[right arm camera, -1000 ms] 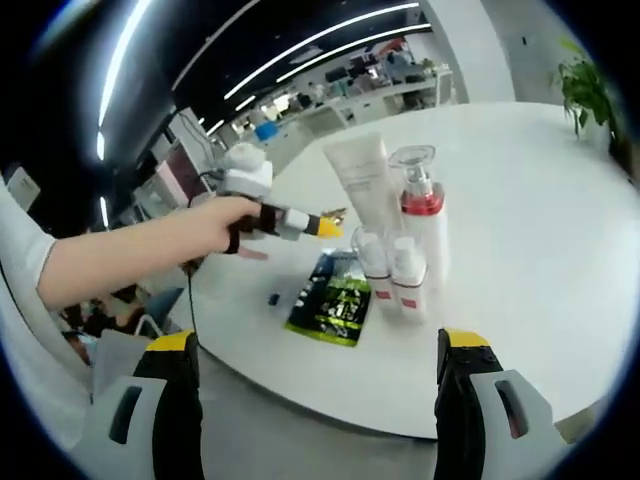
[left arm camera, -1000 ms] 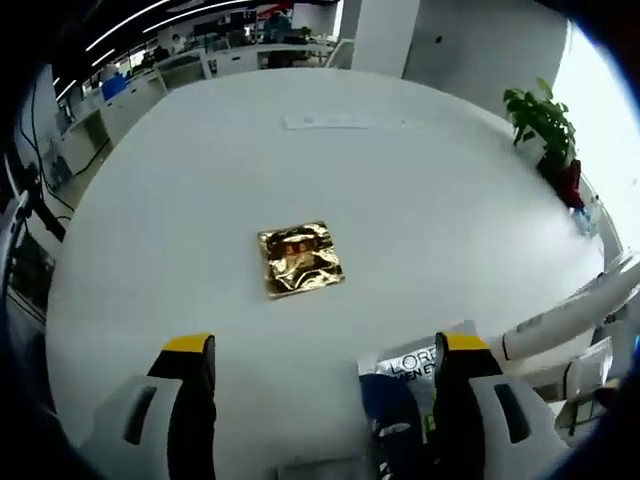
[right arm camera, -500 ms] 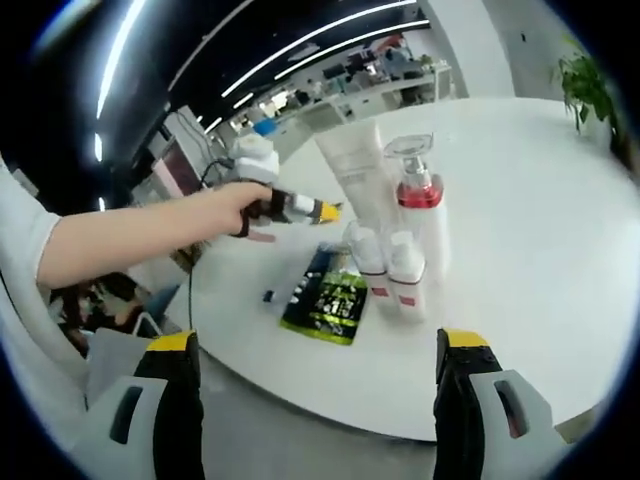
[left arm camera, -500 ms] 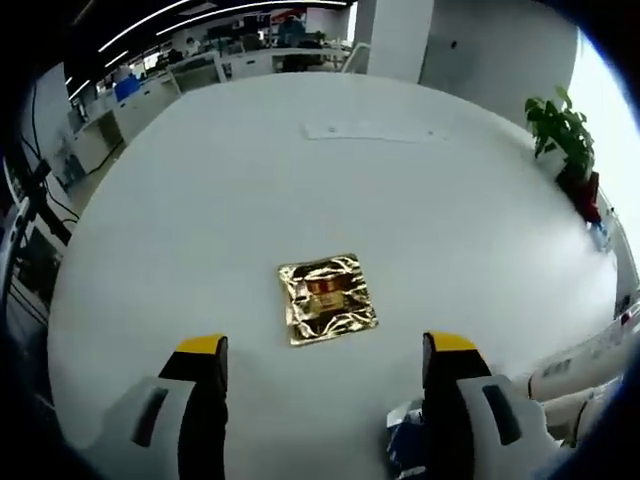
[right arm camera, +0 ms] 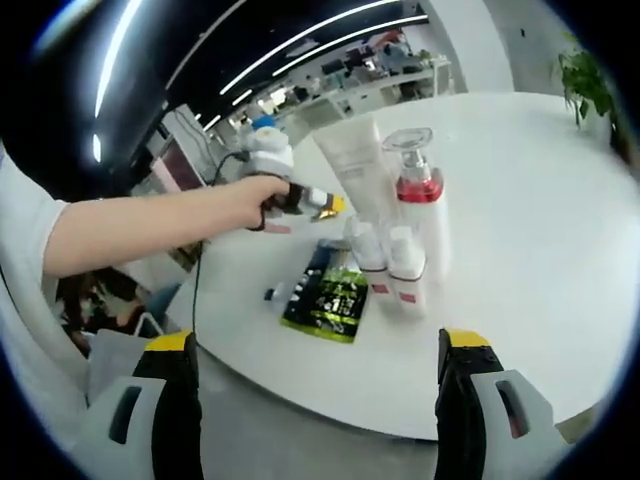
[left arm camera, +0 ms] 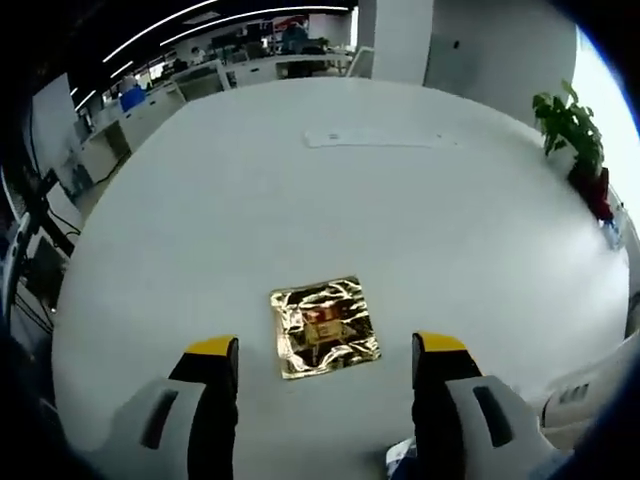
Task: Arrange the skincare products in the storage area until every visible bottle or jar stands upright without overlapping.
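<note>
In the left gripper view a crumpled gold foil sachet [left arm camera: 325, 327] lies flat on the white table [left arm camera: 330, 200]. My left gripper [left arm camera: 326, 346] is open, its yellow-tipped jaws standing either side of the sachet's near edge. In the right gripper view a white tube [right arm camera: 352, 160], a pump bottle with a red collar [right arm camera: 420, 205] and two small white bottles [right arm camera: 368, 258] [right arm camera: 406, 265] stand upright in a tight cluster. A green and black sachet [right arm camera: 325, 297] lies flat beside them. My right gripper [right arm camera: 318, 340] is open, off the table's near edge. The left gripper [right arm camera: 305, 200], held by a hand, hovers left of the tube.
A potted plant [left arm camera: 572, 130] stands at the table's far right edge. A flat white strip [left arm camera: 375, 137] lies across the far part of the table. The person's arm [right arm camera: 150, 225] reaches in from the left. Office desks fill the background.
The left gripper has moved forward over the table toward the gold sachet, which now sits between its jaws in view; a blue packet has dropped out at the bottom. The right view barely shifted.
</note>
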Action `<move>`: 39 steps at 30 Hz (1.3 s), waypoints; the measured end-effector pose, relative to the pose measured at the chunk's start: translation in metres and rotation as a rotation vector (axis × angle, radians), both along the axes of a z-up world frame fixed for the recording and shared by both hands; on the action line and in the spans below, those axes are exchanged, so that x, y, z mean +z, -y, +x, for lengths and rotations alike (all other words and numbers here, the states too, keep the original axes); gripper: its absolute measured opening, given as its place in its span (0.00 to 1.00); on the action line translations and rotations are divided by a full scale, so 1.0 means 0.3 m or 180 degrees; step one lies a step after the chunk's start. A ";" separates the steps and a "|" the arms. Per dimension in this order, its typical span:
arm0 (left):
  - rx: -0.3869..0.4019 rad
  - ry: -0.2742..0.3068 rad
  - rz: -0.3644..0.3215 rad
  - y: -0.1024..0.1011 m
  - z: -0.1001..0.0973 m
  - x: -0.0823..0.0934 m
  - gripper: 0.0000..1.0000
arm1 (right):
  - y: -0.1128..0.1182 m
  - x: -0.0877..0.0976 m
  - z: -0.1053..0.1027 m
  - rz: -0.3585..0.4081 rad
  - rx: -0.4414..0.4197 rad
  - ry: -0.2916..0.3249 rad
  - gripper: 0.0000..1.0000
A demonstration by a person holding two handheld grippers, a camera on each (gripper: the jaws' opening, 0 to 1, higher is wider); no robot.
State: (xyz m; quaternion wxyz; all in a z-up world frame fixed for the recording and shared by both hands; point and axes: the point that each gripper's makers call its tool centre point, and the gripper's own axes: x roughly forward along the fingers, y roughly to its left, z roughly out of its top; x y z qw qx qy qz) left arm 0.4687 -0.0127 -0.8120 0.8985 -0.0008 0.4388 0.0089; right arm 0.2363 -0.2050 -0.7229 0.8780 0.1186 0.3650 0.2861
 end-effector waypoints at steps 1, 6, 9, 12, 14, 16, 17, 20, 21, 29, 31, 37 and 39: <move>0.0005 0.0006 0.0005 -0.001 0.003 -0.001 0.60 | 0.000 0.000 0.000 -0.0004 -0.0002 -0.0005 0.99; 0.0054 -0.0007 0.0028 -0.006 0.018 -0.017 0.58 | 0.003 -0.006 0.000 -0.0019 -0.0014 -0.0017 0.98; 0.0034 -0.0002 0.0042 -0.007 0.027 -0.019 0.58 | 0.005 -0.002 0.002 -0.0020 -0.0025 -0.0015 0.99; -0.0009 0.0015 0.0060 -0.008 0.040 -0.023 0.55 | 0.005 -0.006 0.000 -0.0028 -0.0025 -0.0020 0.99; -0.0033 0.0024 0.0063 -0.008 0.042 -0.022 0.50 | 0.005 -0.008 0.001 -0.0035 -0.0026 -0.0024 0.99; -0.0050 0.0020 0.0058 -0.008 0.041 -0.022 0.43 | 0.004 -0.008 0.001 -0.0032 -0.0028 -0.0019 0.99; -0.0059 0.0016 0.0059 -0.010 0.040 -0.021 0.39 | 0.006 -0.007 0.000 -0.0037 -0.0029 -0.0020 0.99; -0.0032 0.0017 0.0019 -0.016 0.040 -0.022 0.36 | 0.005 -0.008 0.000 -0.0036 -0.0027 -0.0019 0.99; -0.0022 0.0015 0.0002 -0.017 0.041 -0.023 0.36 | 0.005 -0.008 0.001 -0.0039 -0.0028 -0.0017 0.99; -0.0035 0.0044 0.0001 -0.023 0.046 -0.014 0.34 | 0.005 -0.005 0.000 -0.0042 -0.0016 -0.0012 0.99; -0.0039 0.0054 0.0004 -0.026 0.045 -0.009 0.34 | 0.004 -0.006 -0.001 -0.0043 -0.0014 -0.0019 0.98; -0.0044 0.0086 -0.0002 -0.036 0.041 0.010 0.34 | 0.002 -0.005 0.000 -0.0029 -0.0011 -0.0008 0.99; -0.0045 0.0087 0.0007 -0.039 0.035 0.012 0.34 | 0.001 -0.005 0.000 -0.0023 -0.0009 -0.0009 0.99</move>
